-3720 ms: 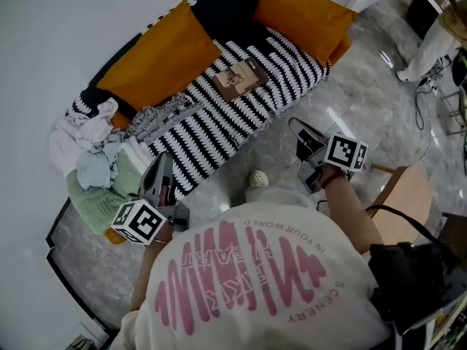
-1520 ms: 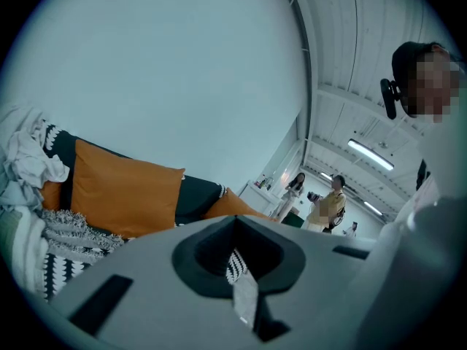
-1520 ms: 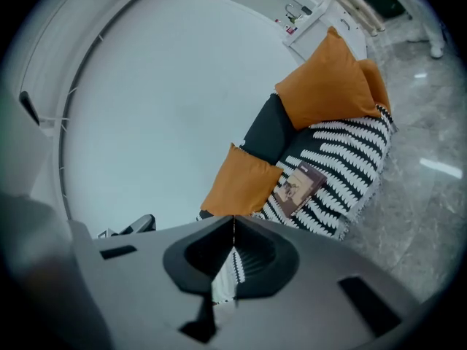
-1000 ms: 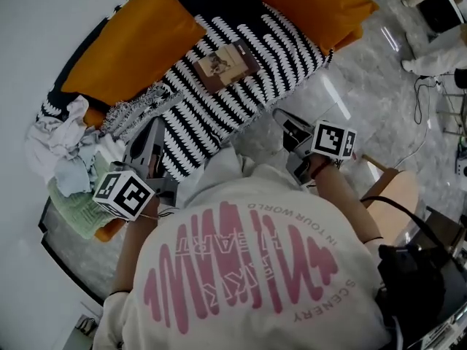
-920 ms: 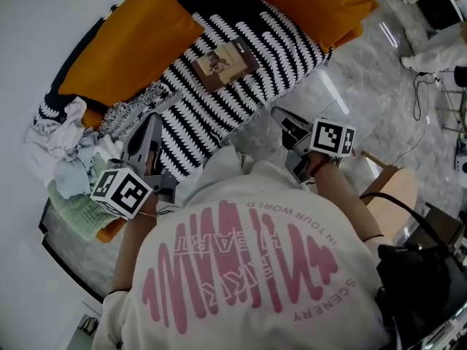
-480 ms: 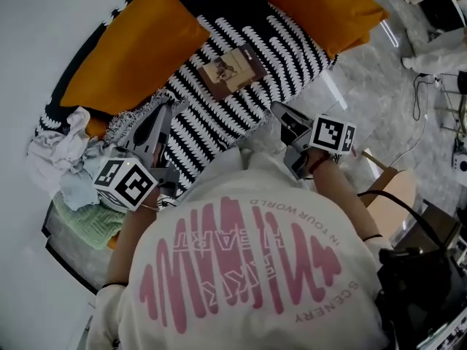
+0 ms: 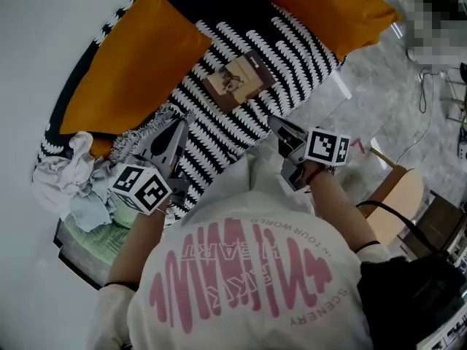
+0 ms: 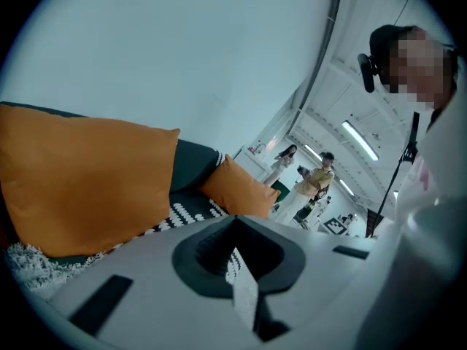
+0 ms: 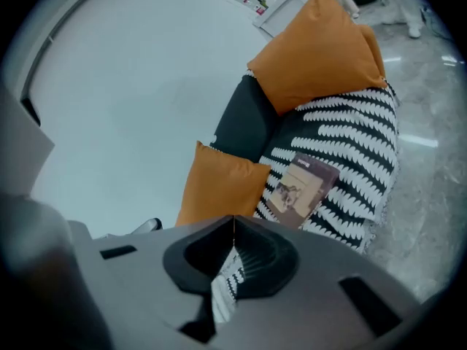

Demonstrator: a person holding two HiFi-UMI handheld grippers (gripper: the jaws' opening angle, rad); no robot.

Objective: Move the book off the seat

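Right claw: jaws together, nothing btwn them. The right gripper view shows the tips meeting, w/ only striped cloth seen through the slit below. Left claw is likewise closed & empty, tips met in its own view.

Key relation: the book lies flat on the striped seat, ahead of both claws (up-frame in head view). Side to side it sits btwn them, but nearer the right one. Neither touches it; both are near the seat's front edge. In the right gripper view the book sits beyond the tips & off to the right of the jaw line, so that claw isn't aimed at it. Its long axis runs approx along the sofa's length, a bit tilted, w/ one long edge facing the person. Judgement: the right claw is the likelier one to reach, & its jaws must open first, since closed tips can't take a flat book's edge.

Around: one orange cushion is behind-left of the book, a second orange cushion is at the far end, and a clothes pile is just beside the left claw.

Hard to see: the left gripper view doesn't show the book at all, as the claw body fills the lower frame. The person's shoulders cover part of the seat front in head view. Book thickness, & whether any edge stands clear of the cover: can't tell.
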